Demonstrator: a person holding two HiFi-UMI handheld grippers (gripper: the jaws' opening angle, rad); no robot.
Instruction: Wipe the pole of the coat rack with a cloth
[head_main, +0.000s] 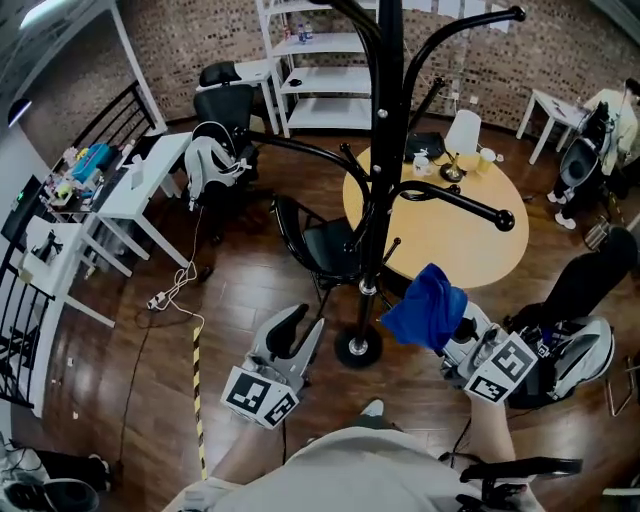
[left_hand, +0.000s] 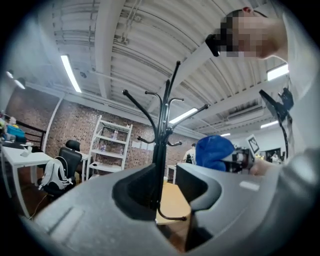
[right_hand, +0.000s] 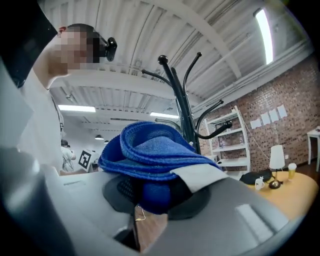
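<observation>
The black coat rack pole (head_main: 384, 150) rises from a round base (head_main: 358, 348) on the wood floor, just ahead of me. My right gripper (head_main: 452, 328) is to the right of the base, shut on a folded blue cloth (head_main: 428, 305) that stands a little off the pole. The right gripper view shows the cloth (right_hand: 150, 155) bunched between the jaws of that gripper (right_hand: 152, 189), with the pole (right_hand: 182, 117) behind it. My left gripper (head_main: 305, 322) hangs open, empty, left of the base. In the left gripper view the pole (left_hand: 161, 150) shows through this gripper's (left_hand: 167, 176) gap, farther off.
A round wooden table (head_main: 470, 245) with a lamp and cups stands right behind the rack, and a black chair (head_main: 325, 245) sits beside it. The rack's hooked arms (head_main: 470, 205) reach over the table. White shelves (head_main: 320, 70), a white desk (head_main: 150, 180) and a floor cable (head_main: 175, 290) lie left.
</observation>
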